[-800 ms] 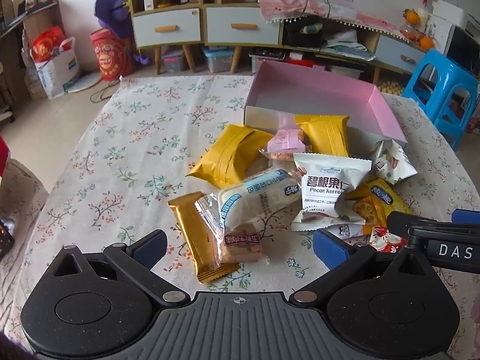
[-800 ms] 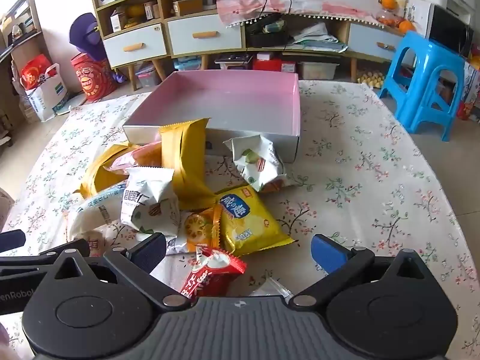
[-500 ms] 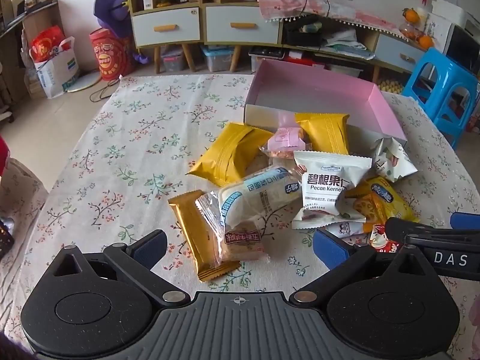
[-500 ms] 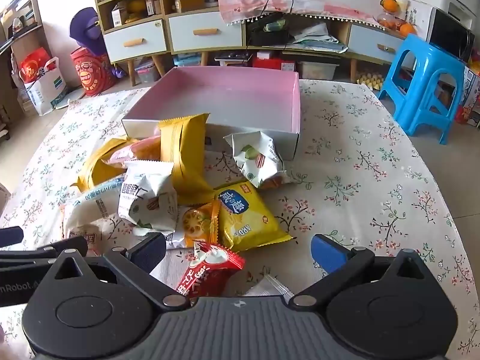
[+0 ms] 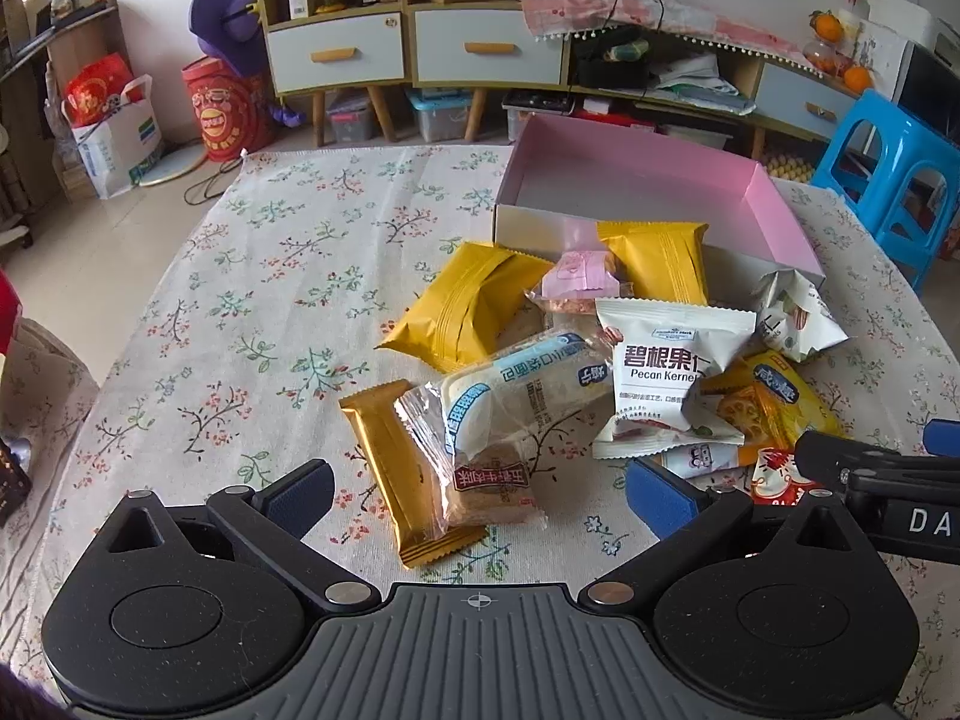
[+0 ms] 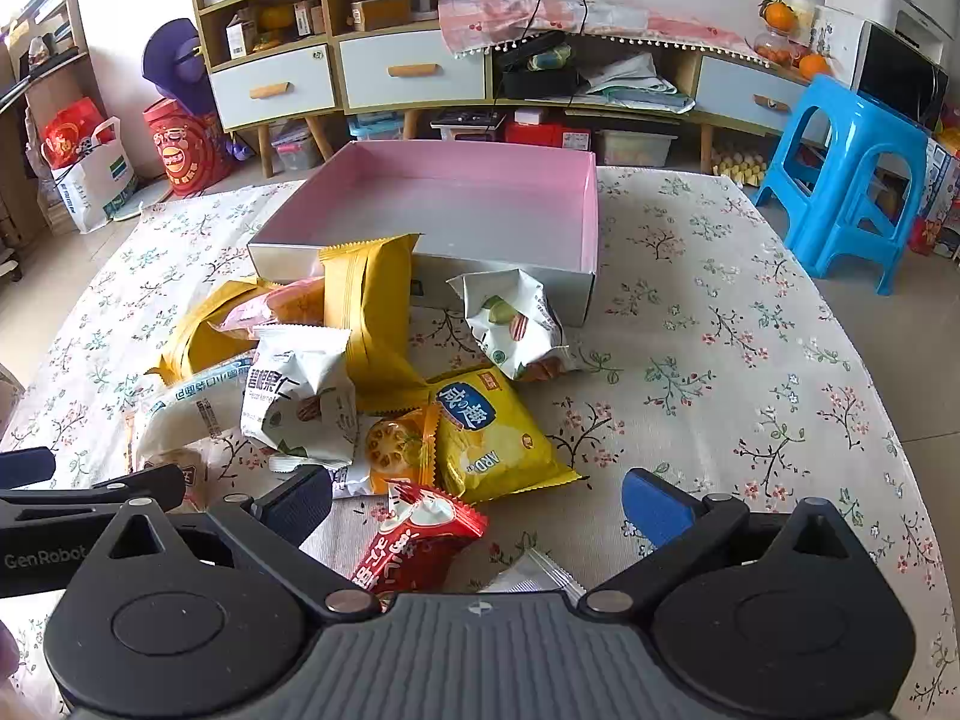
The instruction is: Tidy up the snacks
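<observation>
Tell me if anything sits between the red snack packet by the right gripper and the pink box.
Yes. The red packet lies between the open right gripper's fingers, and the snack pile sits between it and the pink box: the yellow chip bag, then the white nut pouch against the box's front wall. Lifting it over should avoid them.
</observation>
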Demonstrator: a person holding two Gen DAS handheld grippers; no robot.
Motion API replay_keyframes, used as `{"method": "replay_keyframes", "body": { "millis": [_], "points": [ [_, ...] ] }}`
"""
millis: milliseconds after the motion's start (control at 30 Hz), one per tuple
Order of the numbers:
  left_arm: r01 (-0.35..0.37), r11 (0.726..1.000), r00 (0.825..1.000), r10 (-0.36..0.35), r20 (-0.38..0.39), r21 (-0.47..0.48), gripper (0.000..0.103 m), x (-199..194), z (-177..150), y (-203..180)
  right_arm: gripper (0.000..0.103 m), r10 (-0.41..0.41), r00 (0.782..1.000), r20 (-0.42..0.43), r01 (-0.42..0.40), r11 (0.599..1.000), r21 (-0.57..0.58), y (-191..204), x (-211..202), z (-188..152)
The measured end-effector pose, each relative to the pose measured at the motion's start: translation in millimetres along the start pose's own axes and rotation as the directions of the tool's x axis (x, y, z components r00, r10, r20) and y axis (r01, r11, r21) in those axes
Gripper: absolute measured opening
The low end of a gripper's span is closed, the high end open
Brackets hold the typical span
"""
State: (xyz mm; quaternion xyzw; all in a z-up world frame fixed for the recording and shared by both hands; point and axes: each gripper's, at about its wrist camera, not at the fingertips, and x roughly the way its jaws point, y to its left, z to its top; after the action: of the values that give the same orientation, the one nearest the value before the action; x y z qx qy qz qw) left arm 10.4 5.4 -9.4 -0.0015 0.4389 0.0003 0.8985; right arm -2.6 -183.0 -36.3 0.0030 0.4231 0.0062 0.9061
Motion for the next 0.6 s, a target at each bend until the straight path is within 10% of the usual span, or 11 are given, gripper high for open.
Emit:
{"method": "replay_keyframes", "body": {
  "millis": [600],
  "points": [
    [0.000,1.000,1.000,0.000,-0.004,0.005,0.103,1.4,-2.5,-0.5,0.095,0.011,1.000,-0.001,-0.011,1.000,-0.014,4.4,-0.6,-1.9]
  ]
}}
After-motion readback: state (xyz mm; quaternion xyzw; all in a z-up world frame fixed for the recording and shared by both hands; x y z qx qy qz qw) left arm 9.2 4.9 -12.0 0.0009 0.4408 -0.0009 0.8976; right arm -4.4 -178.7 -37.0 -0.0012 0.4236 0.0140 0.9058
